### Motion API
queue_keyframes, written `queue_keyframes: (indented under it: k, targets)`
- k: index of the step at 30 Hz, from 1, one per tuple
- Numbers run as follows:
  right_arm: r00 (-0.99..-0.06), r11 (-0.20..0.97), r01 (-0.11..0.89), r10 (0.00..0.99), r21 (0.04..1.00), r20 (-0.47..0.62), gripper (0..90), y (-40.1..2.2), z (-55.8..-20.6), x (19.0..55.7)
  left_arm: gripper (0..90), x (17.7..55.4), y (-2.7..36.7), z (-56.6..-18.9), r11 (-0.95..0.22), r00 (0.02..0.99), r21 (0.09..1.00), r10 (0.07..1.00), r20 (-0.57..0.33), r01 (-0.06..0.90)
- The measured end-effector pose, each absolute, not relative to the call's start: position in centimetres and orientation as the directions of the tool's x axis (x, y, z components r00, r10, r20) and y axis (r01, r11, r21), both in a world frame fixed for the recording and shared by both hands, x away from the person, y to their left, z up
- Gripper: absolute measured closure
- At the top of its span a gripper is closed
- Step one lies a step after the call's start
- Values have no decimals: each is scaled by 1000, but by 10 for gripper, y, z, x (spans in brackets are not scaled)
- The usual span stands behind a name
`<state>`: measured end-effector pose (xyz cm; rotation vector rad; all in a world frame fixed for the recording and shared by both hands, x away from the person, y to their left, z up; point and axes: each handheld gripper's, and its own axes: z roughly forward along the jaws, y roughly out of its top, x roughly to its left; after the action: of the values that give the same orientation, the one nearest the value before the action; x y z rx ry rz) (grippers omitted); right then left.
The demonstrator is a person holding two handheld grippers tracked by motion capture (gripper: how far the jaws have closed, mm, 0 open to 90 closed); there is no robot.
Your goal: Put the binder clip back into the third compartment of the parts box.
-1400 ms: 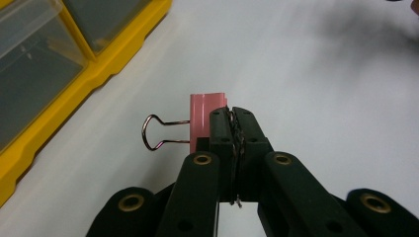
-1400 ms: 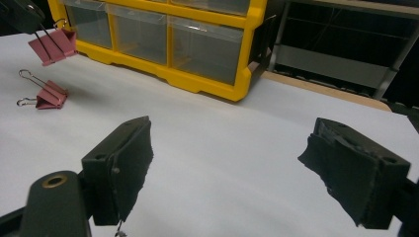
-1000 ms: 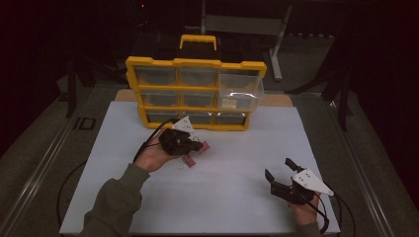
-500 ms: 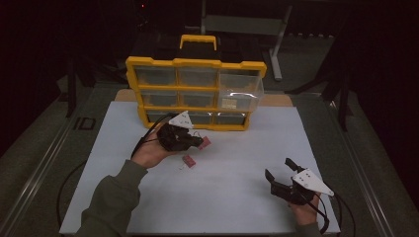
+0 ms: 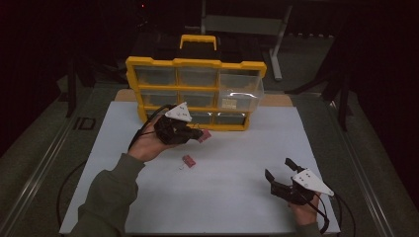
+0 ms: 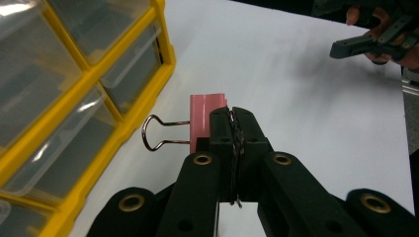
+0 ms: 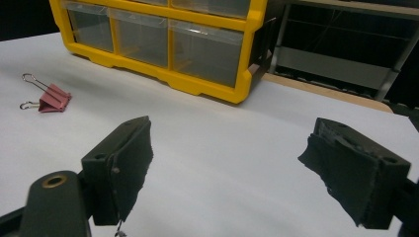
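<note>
1. The yellow drawer organiser [image 5: 195, 91] stands at the surface's [image 5: 237, 197] far edge, with one clear drawer [image 5: 240, 94] on its right pulled out; that looks like the target.
2. The left gripper [image 5: 190, 133], clamped on a pink binder clip [image 6: 207, 121] near the organiser's front, should carry it level over that drawer before releasing.
3. The right gripper [image 5: 279, 173] hangs wide and empty at the near right corner.
4. A second clip [image 5: 188, 160] lies mid-surface.
</note>
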<state>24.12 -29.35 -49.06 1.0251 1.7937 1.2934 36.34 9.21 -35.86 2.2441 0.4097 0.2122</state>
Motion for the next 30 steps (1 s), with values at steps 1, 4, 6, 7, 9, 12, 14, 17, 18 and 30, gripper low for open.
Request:
queue_keyframes:
  k: [1,4,6,7,9,12,14,17,18,30]
  targets:
    - [-451,192,202,889,960,-83,166,-294,-491,241,885,364,92,-357,-604,932,766,361,19,218]
    - [-451,193,202,889,960,-84,166,-293,-491,241,885,364,93,-352,-598,931,772,364,23,215]
    - [-451,192,202,889,960,-83,166,-294,-491,241,885,365,94,-349,-594,931,776,365,25,212]
    - [-451,192,202,889,960,-83,166,-293,-491,241,886,365,94,-348,-593,931,778,365,28,209]
    - [-451,194,202,889,960,-84,166,-294,-491,241,886,366,94,-345,-591,930,781,366,34,204]
    - [-451,193,202,889,960,-84,166,-294,-491,241,886,367,95,-341,-582,928,787,370,34,203]
    - [-450,194,203,889,960,-84,166,-293,-491,241,886,368,95,-337,-578,929,791,368,36,198]
    - [-450,193,202,889,960,-84,166,-294,-491,241,887,371,95,-332,-575,929,795,369,39,195]
    - [-450,193,202,889,960,-84,166,-294,-491,241,887,371,95,-331,-572,928,797,370,42,192]
    - [-450,192,202,889,960,-84,166,-294,-491,241,888,378,99,-313,-544,919,818,391,50,187]
